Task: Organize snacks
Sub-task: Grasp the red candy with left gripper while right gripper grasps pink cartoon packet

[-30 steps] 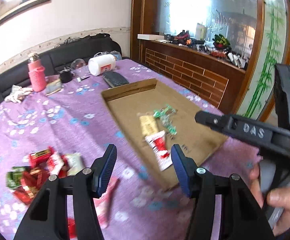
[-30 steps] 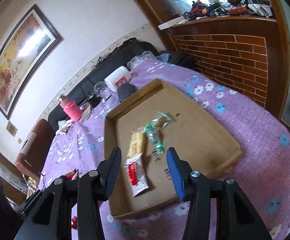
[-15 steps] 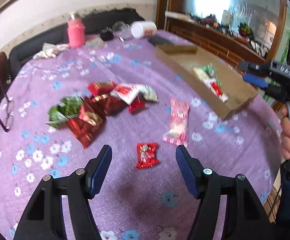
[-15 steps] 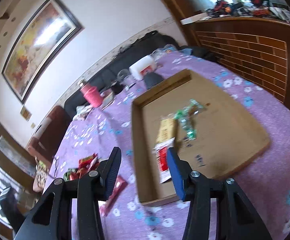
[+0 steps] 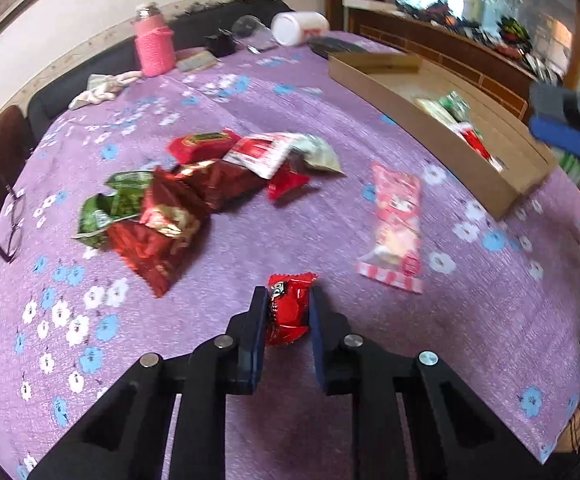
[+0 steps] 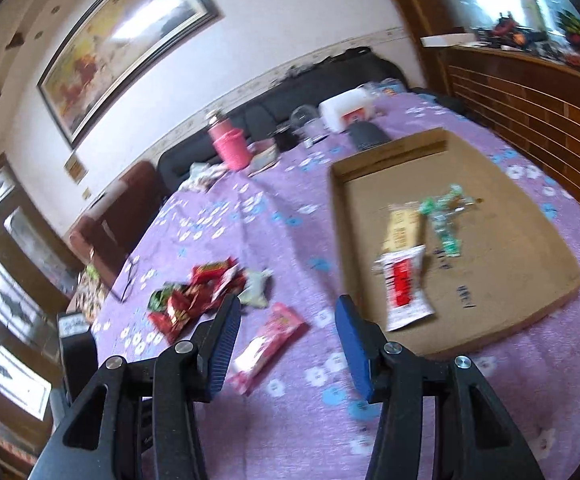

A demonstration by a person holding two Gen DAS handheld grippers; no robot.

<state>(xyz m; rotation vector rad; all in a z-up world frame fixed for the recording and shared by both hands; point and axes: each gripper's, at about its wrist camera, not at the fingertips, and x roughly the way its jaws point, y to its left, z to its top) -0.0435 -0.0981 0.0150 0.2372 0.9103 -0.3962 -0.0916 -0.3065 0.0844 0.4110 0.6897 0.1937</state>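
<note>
My left gripper [image 5: 288, 312] is shut on a small red snack packet [image 5: 289, 307] low over the purple tablecloth. A pink wrapped snack [image 5: 396, 226] lies to its right, and a heap of red, green and white packets [image 5: 194, 184] lies behind on the left. The cardboard tray [image 5: 374, 80] at the right holds a red-and-white packet [image 6: 404, 288], a beige bar [image 6: 402, 228] and green candies [image 6: 444, 220]. My right gripper [image 6: 286, 336] is open and empty above the pink snack [image 6: 270, 344], next to the tray's [image 6: 338, 220] near corner. Its blue pad [image 5: 562, 136] shows in the left wrist view.
A pink bottle [image 5: 154, 46], a white jar [image 5: 300, 28], a glass [image 5: 250, 30], a dark case [image 6: 366, 134] and a crumpled cloth [image 5: 102, 88] stand at the table's far end. Glasses [image 5: 12, 220] lie at the left edge. A brick-faced counter [image 6: 530, 100] runs along the right.
My left gripper swung from the tray to the loose snacks, dropped down and closed on the small red packet. My right gripper drew back from the tray toward the pink snack, still open.
</note>
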